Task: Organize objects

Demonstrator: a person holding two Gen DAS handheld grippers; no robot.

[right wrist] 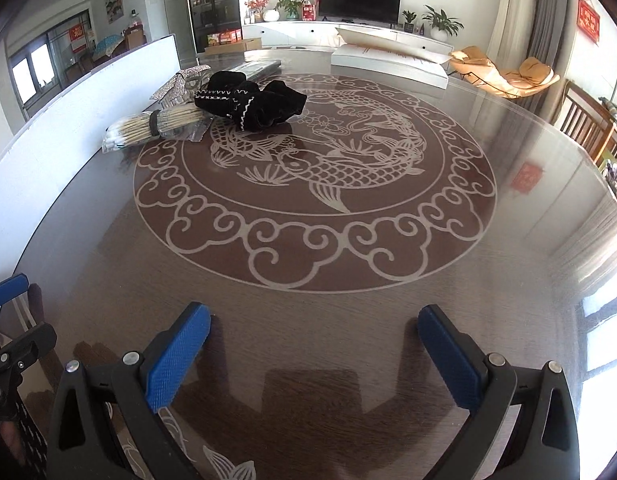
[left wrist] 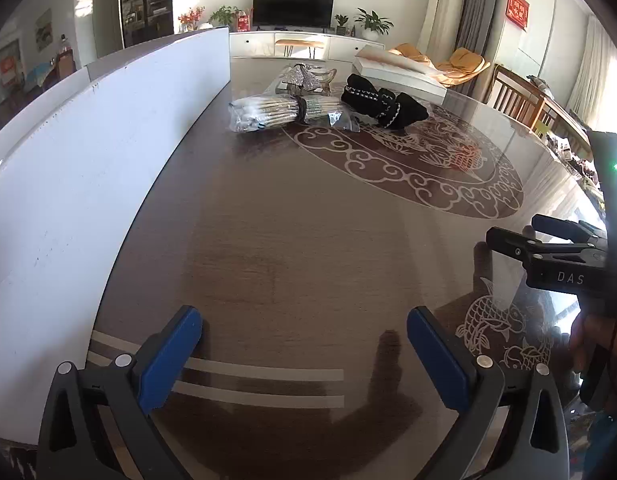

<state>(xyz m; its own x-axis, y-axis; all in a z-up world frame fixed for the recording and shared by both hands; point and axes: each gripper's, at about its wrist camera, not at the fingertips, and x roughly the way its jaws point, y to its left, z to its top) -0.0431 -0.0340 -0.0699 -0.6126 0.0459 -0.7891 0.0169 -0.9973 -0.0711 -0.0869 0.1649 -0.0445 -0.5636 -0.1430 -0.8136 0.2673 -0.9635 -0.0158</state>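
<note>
A clear bag of cotton swabs (left wrist: 284, 114) (right wrist: 156, 130) lies far across the round table (left wrist: 308, 240) (right wrist: 468, 300). A black fabric piece with white trim (left wrist: 382, 106) (right wrist: 252, 102) lies beside it, to its right. A silver glittery item (left wrist: 304, 78) (right wrist: 184, 84) sits just behind them. My left gripper (left wrist: 304, 356) is open and empty, low over the near table edge. My right gripper (right wrist: 314, 354) is open and empty, also near the front. The right gripper also shows at the right edge of the left wrist view (left wrist: 548, 244).
A tall white board (left wrist: 88, 168) (right wrist: 88, 100) stands along the table's left side. A white flat box (left wrist: 396, 70) (right wrist: 388, 60) lies at the far edge. A dark flat object (right wrist: 260, 67) lies behind the black fabric. Wooden chairs (right wrist: 588, 124) stand at the right.
</note>
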